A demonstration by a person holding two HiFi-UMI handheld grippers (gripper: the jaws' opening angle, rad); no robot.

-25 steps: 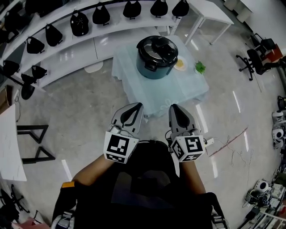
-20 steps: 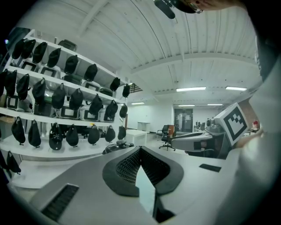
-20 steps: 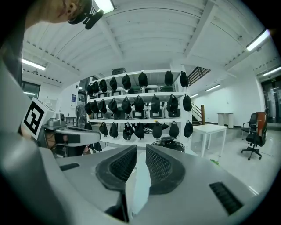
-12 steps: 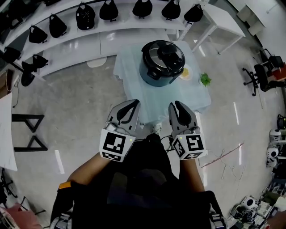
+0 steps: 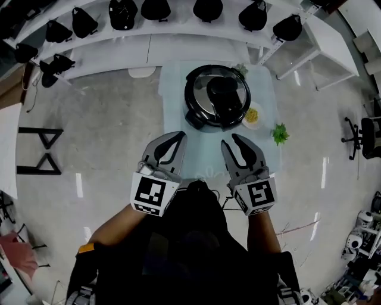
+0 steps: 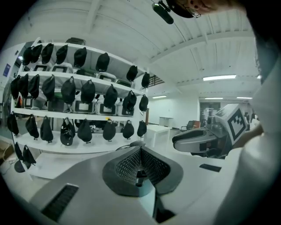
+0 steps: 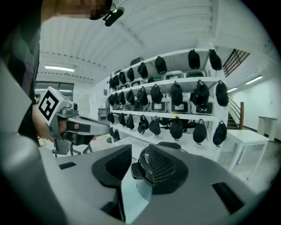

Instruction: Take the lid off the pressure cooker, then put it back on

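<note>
As a person stands over a small table (image 5: pixel 174 116) draped in pale blue cloth, the left gripper (image 5: pixel 177 138) hangs at the table's seven o'clock side. Its two fingers are pressed together at the tips with nothing between them, as the left gripper view confirms. At twelve o'clock from both tools, toward the table's far edge, stands the pressure cooker (image 5: pixel 196 113), dark-bodied, with its lid (image 5: pixel 202 83) seated on top and a black handle (image 5: pixel 225 98) running across the middle; neither gripper touches it. The right gripper (image 5: pixel 232 142) hovers at the table's five o'clock side, level with its partner and well apart from the pot. Its jaws have just been opening and stand parted and empty, the cooker showing beyond the gap in the right gripper view. Just beside the cooker, at its four o'clock, lies a small white plate (image 5: pixel 253 115) holding something yellow. Farther out the same way, at the table's right edge, is a sprig of green leaves (image 5: pixel 280 134). Beyond the table, at twelve o'clock, curved white shelves (image 5: pixel 119 50) carry a row of dark, bag-like items (image 5: pixel 122 9).
</note>
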